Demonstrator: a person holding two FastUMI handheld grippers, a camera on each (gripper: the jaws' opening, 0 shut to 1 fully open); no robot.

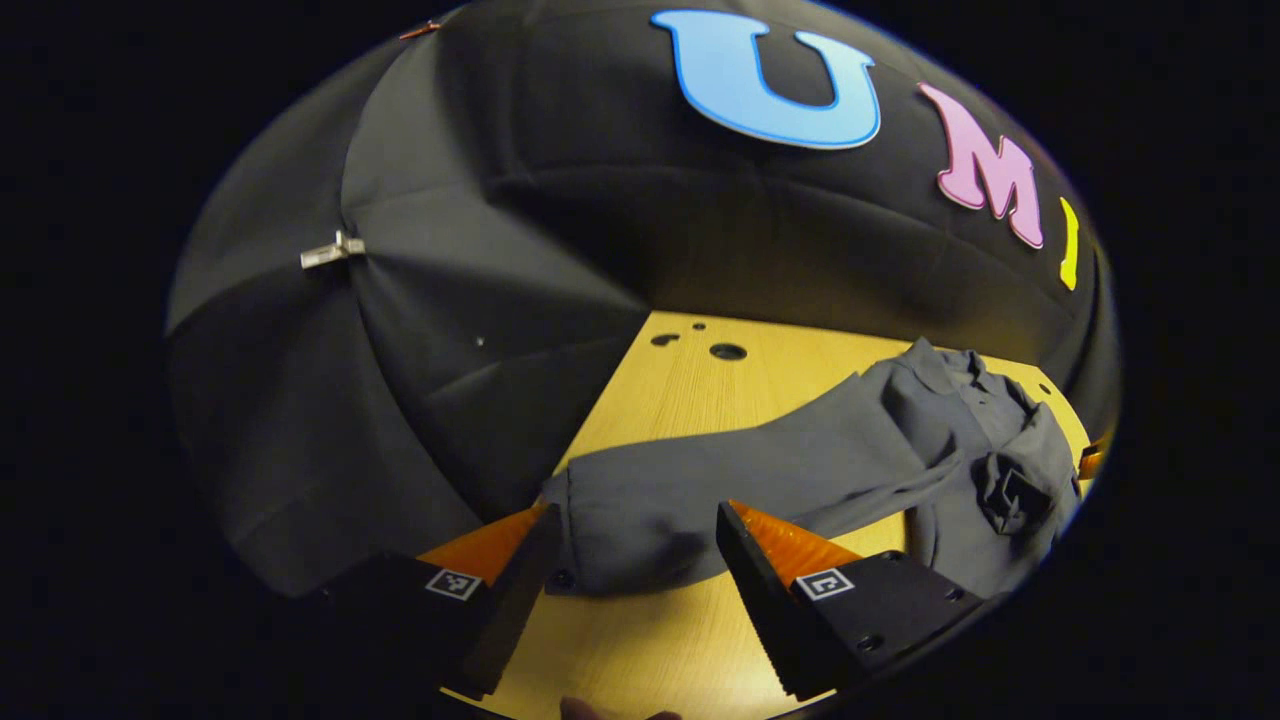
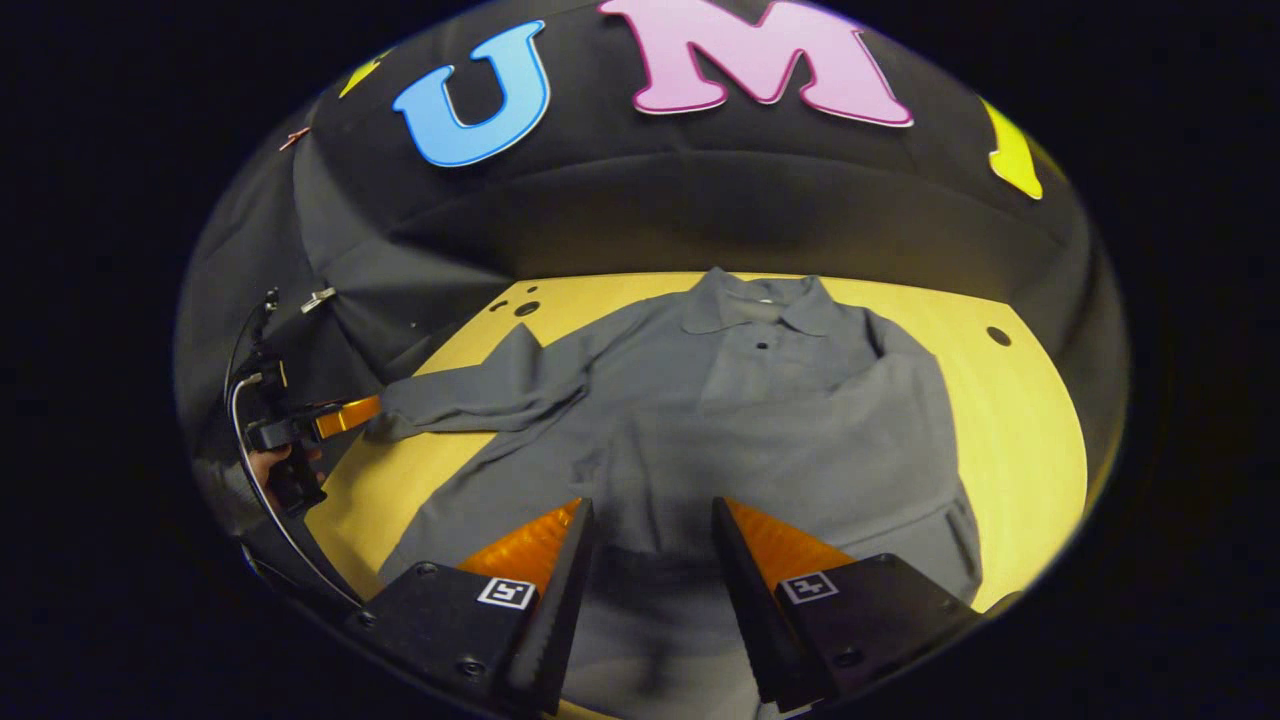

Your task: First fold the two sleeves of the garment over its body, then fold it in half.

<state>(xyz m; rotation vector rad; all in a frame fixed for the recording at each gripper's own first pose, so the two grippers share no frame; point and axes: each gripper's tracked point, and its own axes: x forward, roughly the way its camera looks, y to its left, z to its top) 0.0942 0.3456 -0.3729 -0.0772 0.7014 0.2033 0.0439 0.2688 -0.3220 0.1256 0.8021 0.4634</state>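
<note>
A grey collared shirt (image 2: 760,420) lies flat on the yellow wooden table (image 2: 1030,430), collar at the far side. Its right-hand sleeve (image 2: 860,400) lies folded across the body. The other sleeve (image 2: 470,395) stretches out to the left, and its cuff (image 1: 620,535) lies between the fingers of my left gripper (image 1: 635,515), which stands open around it just above the table. In the right gripper view that left gripper (image 2: 340,415) sits at the cuff's end, held by a hand (image 2: 275,465). My right gripper (image 2: 650,505) hovers open over the shirt's lower body, holding nothing.
The tabletop has small holes at the far left (image 2: 527,308) and the far right (image 2: 998,336). Black cloth walls close in the table at the back and left, with a metal clip (image 1: 333,250) on the left wall. The table's left edge runs close by the cuff.
</note>
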